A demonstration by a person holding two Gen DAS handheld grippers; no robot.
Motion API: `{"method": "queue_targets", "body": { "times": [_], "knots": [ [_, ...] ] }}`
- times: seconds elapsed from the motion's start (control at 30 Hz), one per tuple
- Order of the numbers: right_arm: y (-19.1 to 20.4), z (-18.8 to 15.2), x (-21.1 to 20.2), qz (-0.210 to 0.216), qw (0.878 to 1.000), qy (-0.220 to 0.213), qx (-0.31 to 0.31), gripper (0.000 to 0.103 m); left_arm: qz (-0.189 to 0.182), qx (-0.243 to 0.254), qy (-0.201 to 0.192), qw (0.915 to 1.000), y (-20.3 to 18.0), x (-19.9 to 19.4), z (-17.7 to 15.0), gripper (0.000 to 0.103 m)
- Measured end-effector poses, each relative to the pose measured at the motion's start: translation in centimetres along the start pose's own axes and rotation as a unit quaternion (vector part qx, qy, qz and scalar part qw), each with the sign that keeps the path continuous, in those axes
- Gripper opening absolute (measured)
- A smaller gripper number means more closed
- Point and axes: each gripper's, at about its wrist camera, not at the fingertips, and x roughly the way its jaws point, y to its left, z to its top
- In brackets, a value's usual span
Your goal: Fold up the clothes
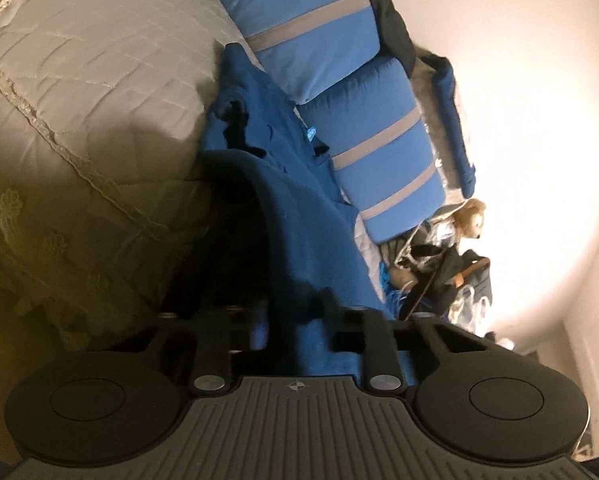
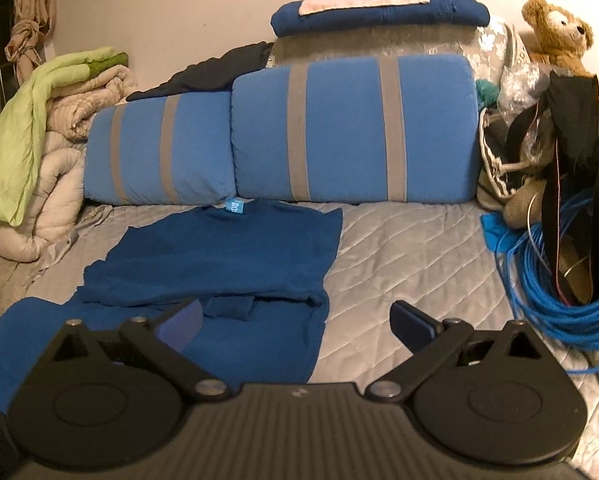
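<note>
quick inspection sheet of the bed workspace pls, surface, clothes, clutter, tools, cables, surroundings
surface: grey quilted bedspread, bare to the right of the garment
job's things: dark blue sweater spread flat, collar tag toward the striped blue bolsters
clutter: teddy bear, green and beige bedding pile, bags and straps at the right
grippers: left tool shut on sweater fabric; right tool open above the hem, holding nothing
cables: blue cable coil on the bed's right edge
surroundings: pale wall behind

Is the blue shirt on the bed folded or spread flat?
Partly folded: the blue shirt has a doubled layer across its lower half, its collar end lying flat on the bed.
</note>
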Motion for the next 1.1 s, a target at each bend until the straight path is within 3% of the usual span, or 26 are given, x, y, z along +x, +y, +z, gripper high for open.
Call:
{"method": "queue_targets", "body": {
  "times": [0.03,0.3,0.6,0.87,1.1],
  "knots": [
    [-0.1,-0.2,-0.1,0.001,1.000,0.001,0.003,0.103,-0.006,0.000,0.002,1.0000,-0.1,-0.1,-0.1,0.012],
    [-1.0,-2.1,-0.6,0.006,0.999,0.017,0.033,0.103,-0.042,0.023,0.012,0.9988,-1.3,0.6,-0.7,0.012],
    [-2.3,-6.2,-0.3,0.061,0.991,0.067,0.096,0.102,-0.025,0.026,0.005,0.9993,-1.7,0.8,-0.8,0.009],
    [-3.5,-11.6,0.9,0.150,0.966,0.105,0.185,0.088,-0.022,0.029,0.008,0.9993,-1.6,1.1,-0.6,0.009],
    [-4.9,-15.4,2.3,0.230,0.928,0.080,0.283,0.085,-0.023,0.020,0.005,0.9995,-1.3,1.1,-0.5,0.008]
  ]
}}
